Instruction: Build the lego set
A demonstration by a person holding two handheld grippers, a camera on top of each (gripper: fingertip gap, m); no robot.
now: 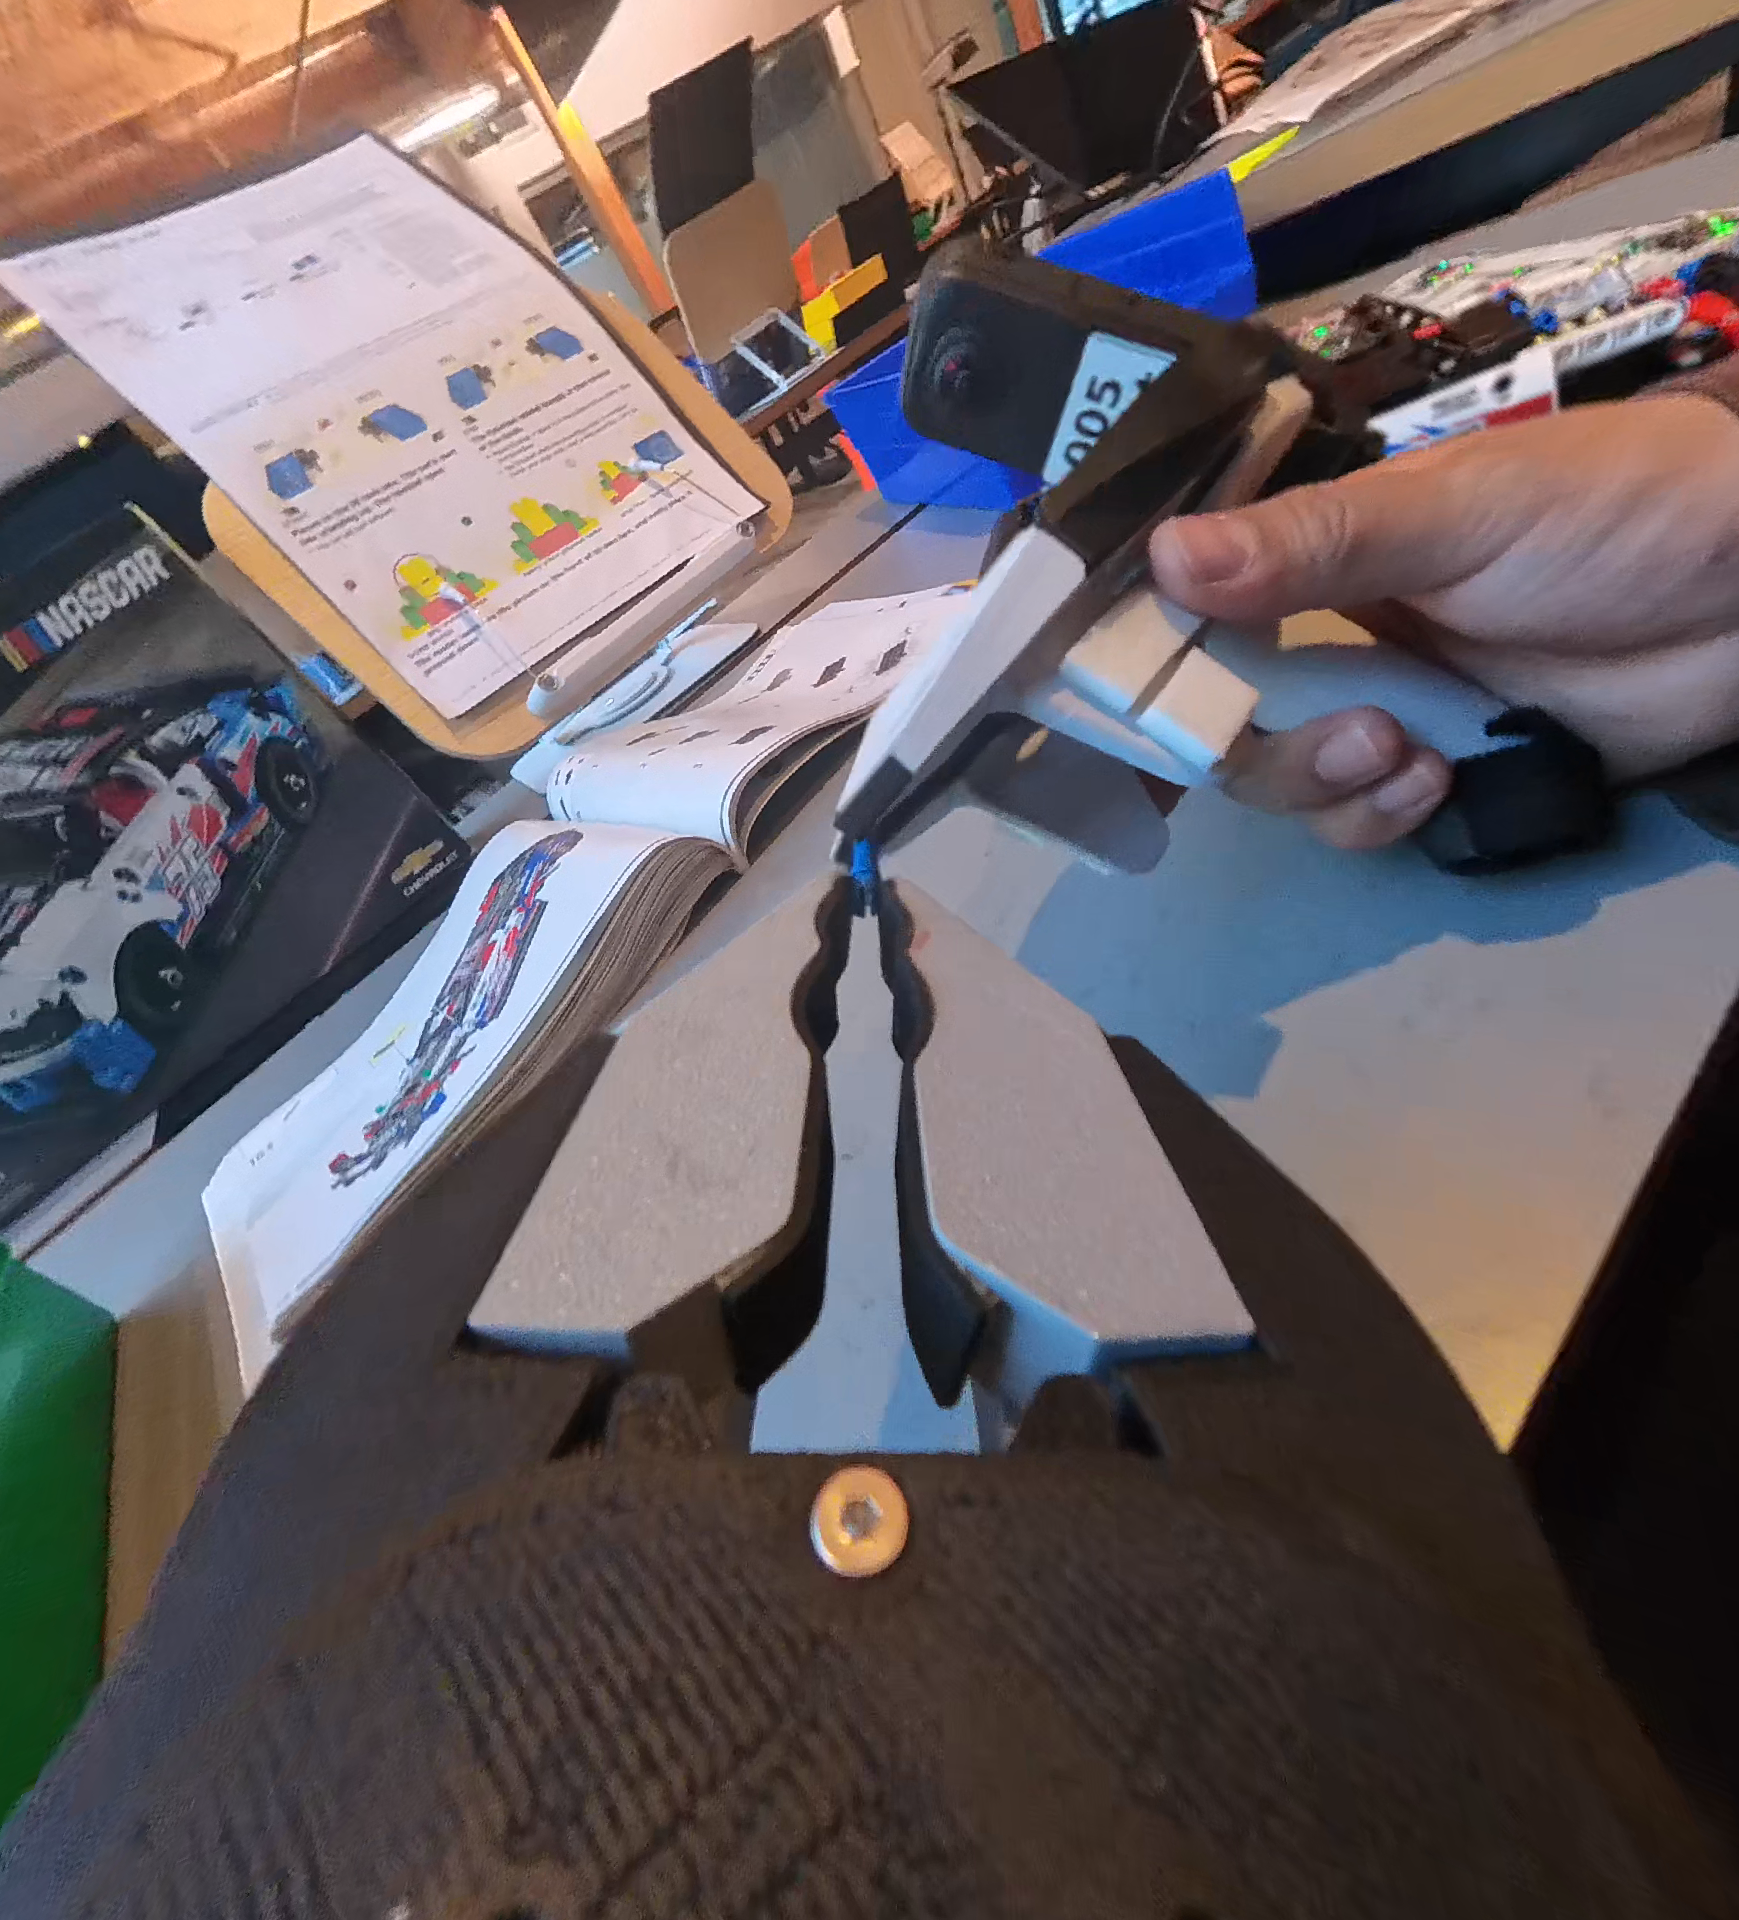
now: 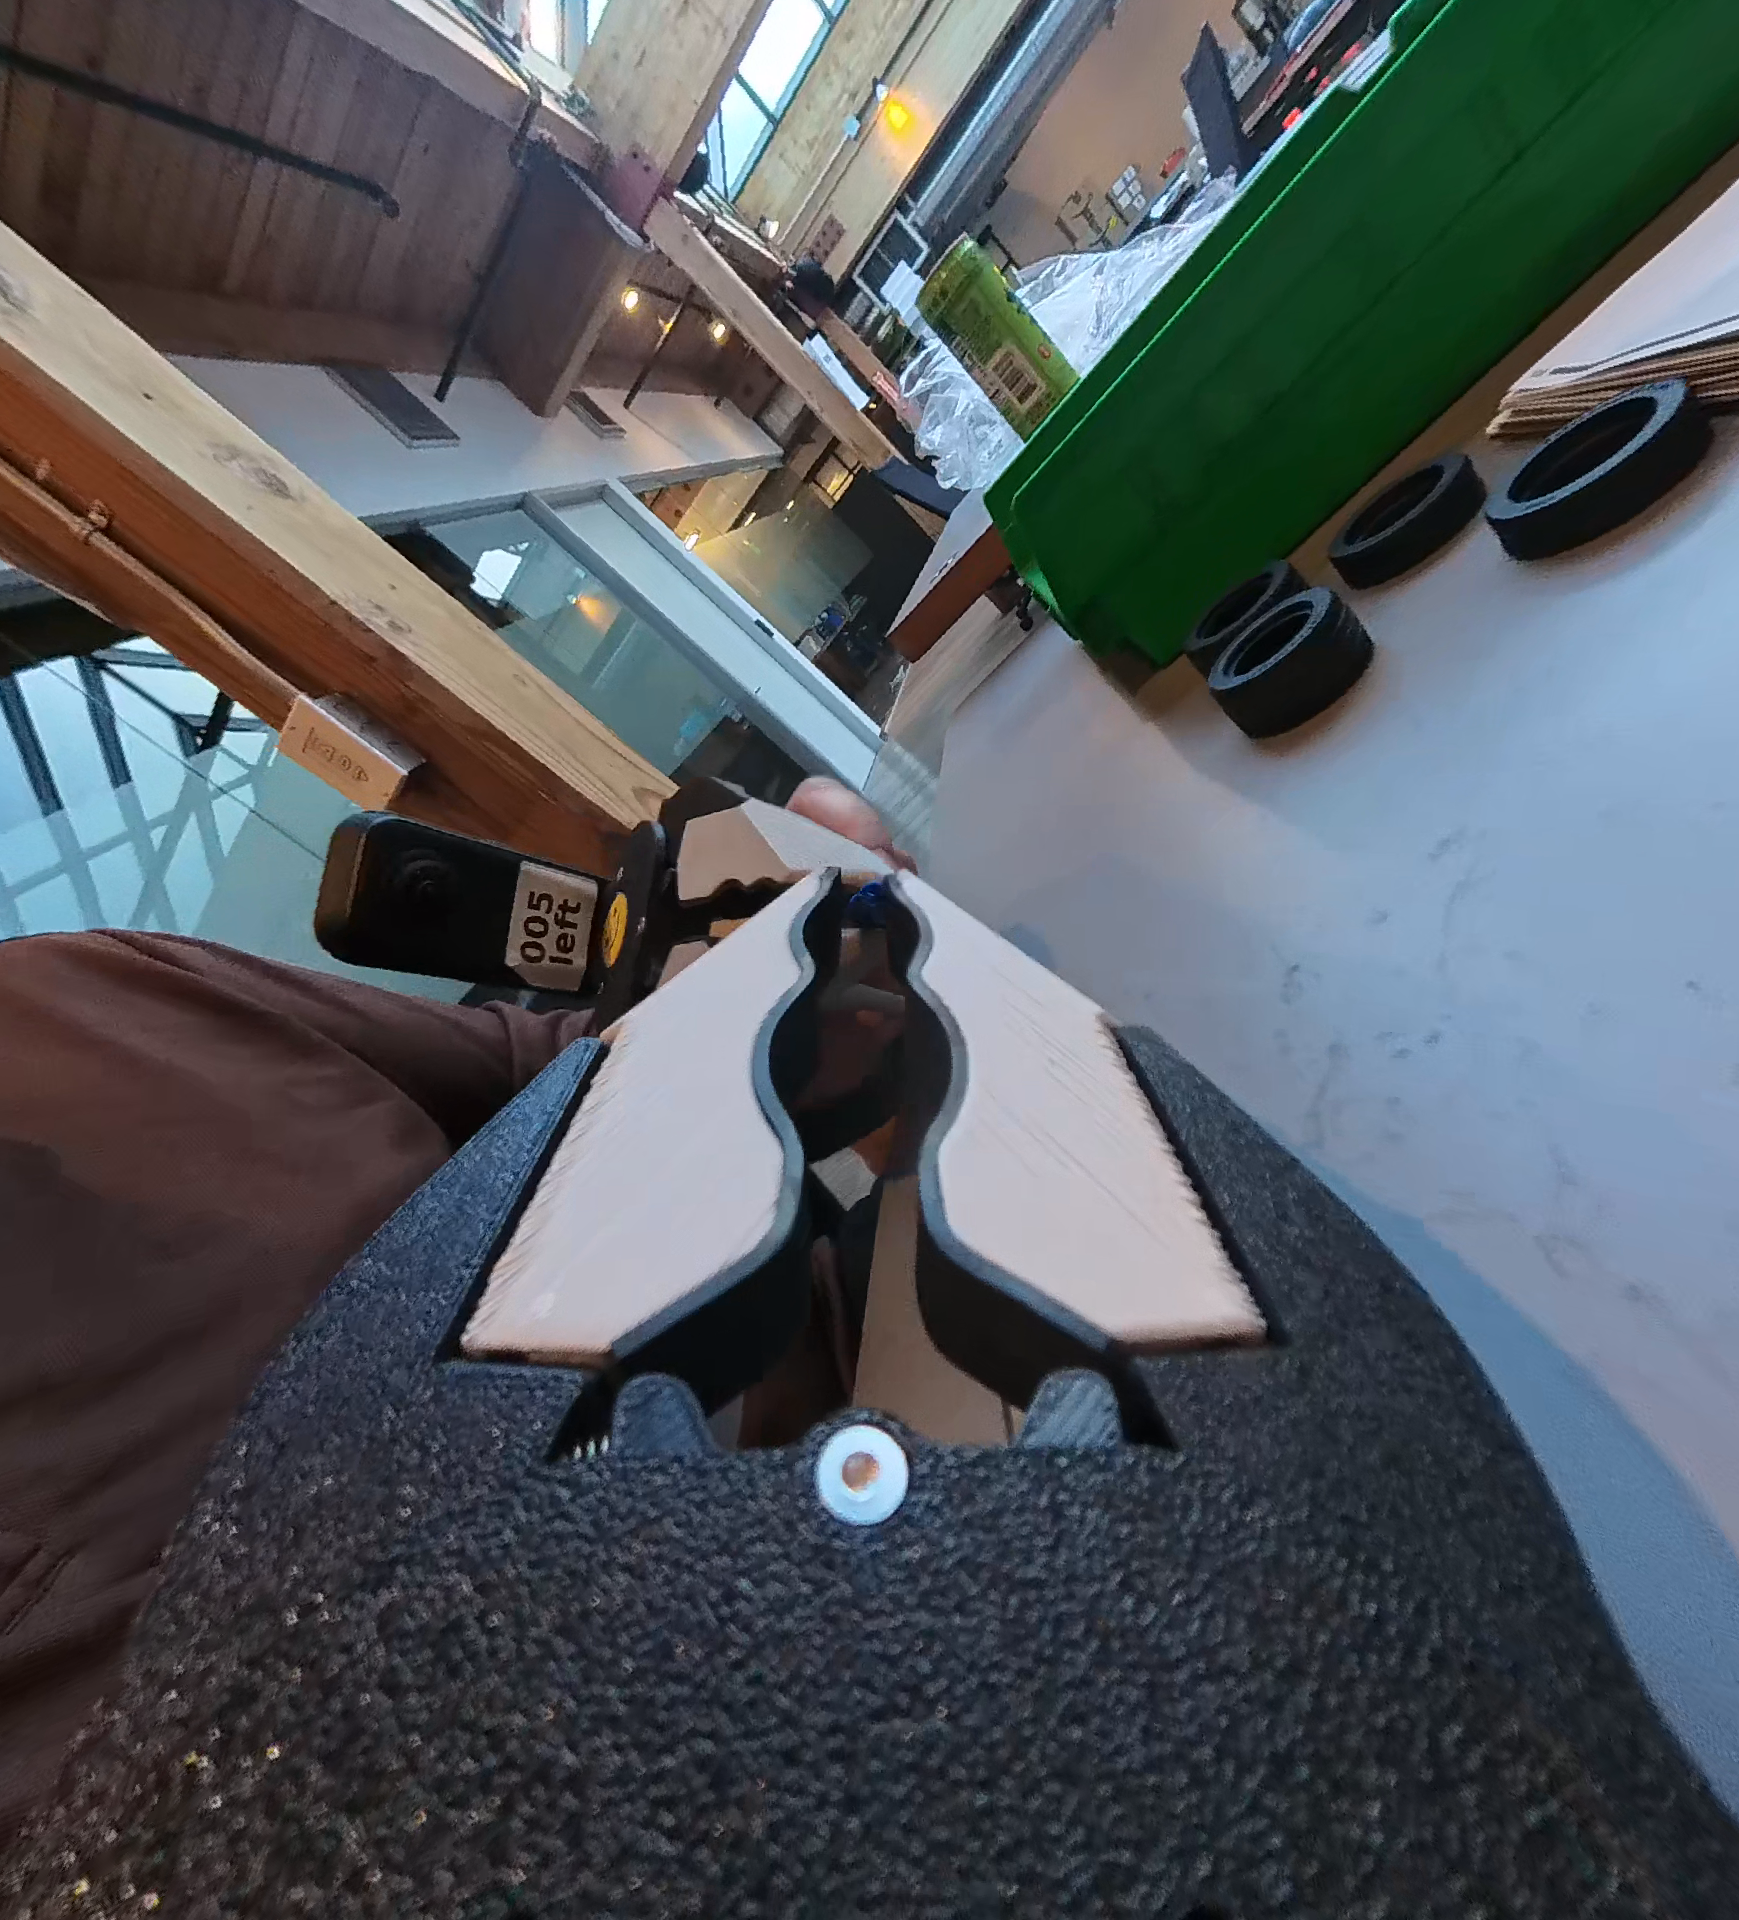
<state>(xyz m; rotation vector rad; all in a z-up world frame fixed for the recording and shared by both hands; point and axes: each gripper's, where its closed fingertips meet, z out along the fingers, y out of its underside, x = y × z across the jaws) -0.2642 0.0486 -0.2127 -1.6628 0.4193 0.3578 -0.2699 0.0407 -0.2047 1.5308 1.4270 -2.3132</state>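
Two claws, left claw, right claw, apparently pinching blue piece, green bin.

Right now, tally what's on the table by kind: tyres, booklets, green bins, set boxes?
Black tyres: 4 (e.g.)
Open instruction booklets: 2 ()
Green bins: 1
Set boxes: 1
Total: 8

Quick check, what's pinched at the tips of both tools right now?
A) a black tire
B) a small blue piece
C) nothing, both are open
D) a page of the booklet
B: the small blue piece sits between the nearly closed tips of the left tool, with the right tool meeting it from above; the black tires lie loose on the table and the booklet lies open, untouched.
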